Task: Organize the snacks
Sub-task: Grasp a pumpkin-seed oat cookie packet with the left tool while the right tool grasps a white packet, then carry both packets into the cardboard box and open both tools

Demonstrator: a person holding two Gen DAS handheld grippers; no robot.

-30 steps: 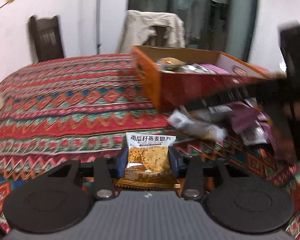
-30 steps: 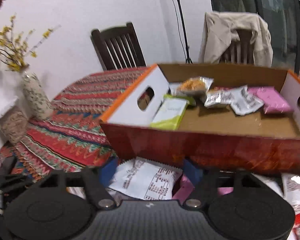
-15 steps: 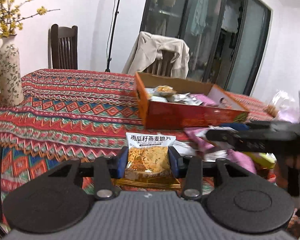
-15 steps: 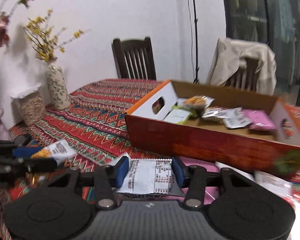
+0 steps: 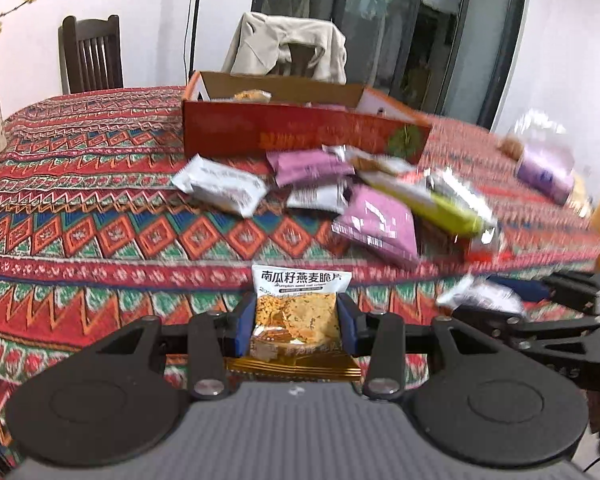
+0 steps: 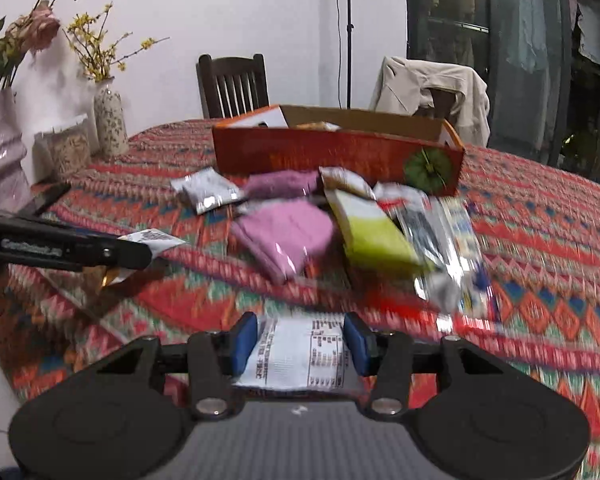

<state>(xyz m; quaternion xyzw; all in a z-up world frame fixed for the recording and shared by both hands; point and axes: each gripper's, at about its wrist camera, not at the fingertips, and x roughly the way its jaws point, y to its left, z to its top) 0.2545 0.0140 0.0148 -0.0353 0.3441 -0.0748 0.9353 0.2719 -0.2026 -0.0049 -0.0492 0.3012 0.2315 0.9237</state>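
At the bottom centre of the left wrist view, the left gripper (image 5: 296, 326) is clamped narrow on an oat crisp packet (image 5: 298, 312), its blue pads squeezing the sides so the printed face stands upright and the crimped gold end hangs free below. At the bottom centre of the right wrist view, the right gripper (image 6: 300, 344) has just been opening a little from a tighter squeeze, yet its pads press on a white packet (image 6: 300, 356) held label-up. Both packets ride above the patterned tablecloth (image 5: 80, 208), well short of the red cardboard box (image 5: 300, 132) at upper centre, where a few snacks already lie. A loose pile of snacks (image 6: 340, 228) sits just in front of the box, probably waiting their turn; each hand carries one so two go in per trip
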